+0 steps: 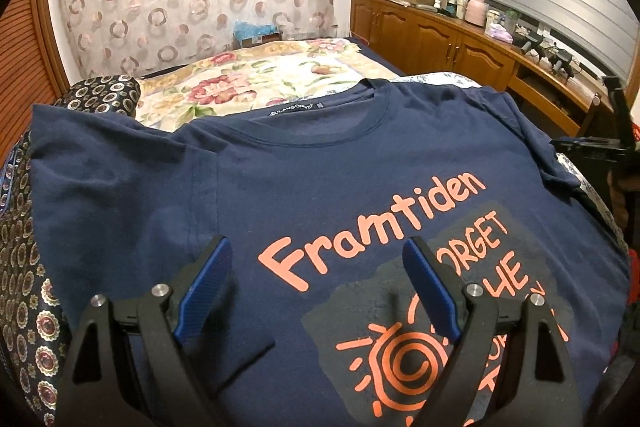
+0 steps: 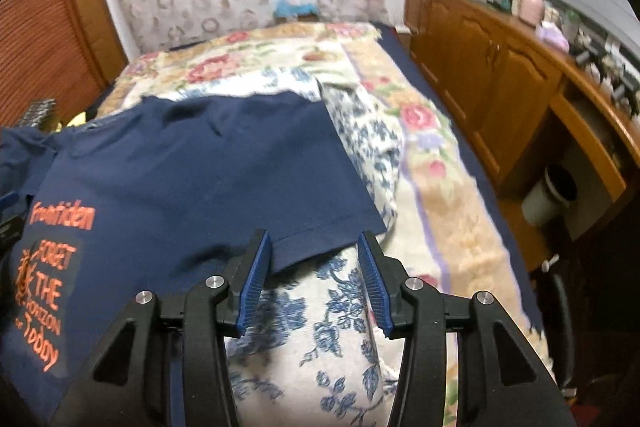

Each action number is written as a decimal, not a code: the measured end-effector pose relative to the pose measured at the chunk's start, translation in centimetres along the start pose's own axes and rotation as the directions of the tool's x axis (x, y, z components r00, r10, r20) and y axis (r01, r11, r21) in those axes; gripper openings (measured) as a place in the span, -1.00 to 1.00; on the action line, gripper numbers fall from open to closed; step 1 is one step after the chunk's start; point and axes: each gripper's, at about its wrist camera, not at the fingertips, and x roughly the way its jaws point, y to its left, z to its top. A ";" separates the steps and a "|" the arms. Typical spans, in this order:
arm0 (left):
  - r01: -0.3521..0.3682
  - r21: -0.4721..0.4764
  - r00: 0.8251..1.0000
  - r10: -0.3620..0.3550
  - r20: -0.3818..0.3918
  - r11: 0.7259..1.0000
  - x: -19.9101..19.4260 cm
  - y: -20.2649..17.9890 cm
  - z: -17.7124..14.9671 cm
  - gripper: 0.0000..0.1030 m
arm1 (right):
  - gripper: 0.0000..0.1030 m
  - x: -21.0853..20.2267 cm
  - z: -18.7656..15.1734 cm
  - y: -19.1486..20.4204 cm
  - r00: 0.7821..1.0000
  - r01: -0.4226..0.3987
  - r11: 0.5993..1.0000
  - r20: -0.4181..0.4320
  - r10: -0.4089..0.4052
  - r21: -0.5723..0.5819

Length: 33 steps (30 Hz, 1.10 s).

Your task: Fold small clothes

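Note:
A navy T-shirt [image 1: 320, 167] with orange "Framtiden" lettering and a sun print lies face up and spread flat on the bed, collar toward the far end. My left gripper [image 1: 316, 247] hangs open just above the chest print, with nothing between its blue pads. In the right wrist view the shirt [image 2: 168, 179] fills the left side, its right sleeve [image 2: 280, 147] laid out on a blue-flowered cloth. My right gripper [image 2: 313, 239] is open at the sleeve's hem. The hem's edge lies between the fingertips, and the pads do not press on it.
A floral bedspread [image 2: 440, 187] covers the bed beyond the shirt. A patterned dark cushion [image 1: 100, 95] sits at the left. Wooden cabinets [image 1: 460, 39] with cluttered tops run along the right wall, and a white bin [image 2: 548, 199] stands below them. A black gripper part [image 1: 616, 143] shows at the right edge.

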 end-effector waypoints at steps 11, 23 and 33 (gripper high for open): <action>-0.012 -0.027 1.000 0.012 -0.005 1.000 -0.1 0.8 -0.3 0.70 | -0.76 0.2 0.3 0.6 0.998 0.034 0.998 0.046 -0.032 -0.047; -0.041 -0.060 0.999 0.042 0.021 0.997 -1.5 2.3 -0.6 0.70 | -0.95 -2.3 2.8 5.1 0.988 -0.042 0.987 0.142 0.064 -0.156; -0.066 -0.094 0.996 0.071 0.050 0.993 -3.0 3.5 -0.7 0.70 | -0.95 -2.9 7.6 15.6 0.937 -0.269 0.909 0.130 0.323 -0.319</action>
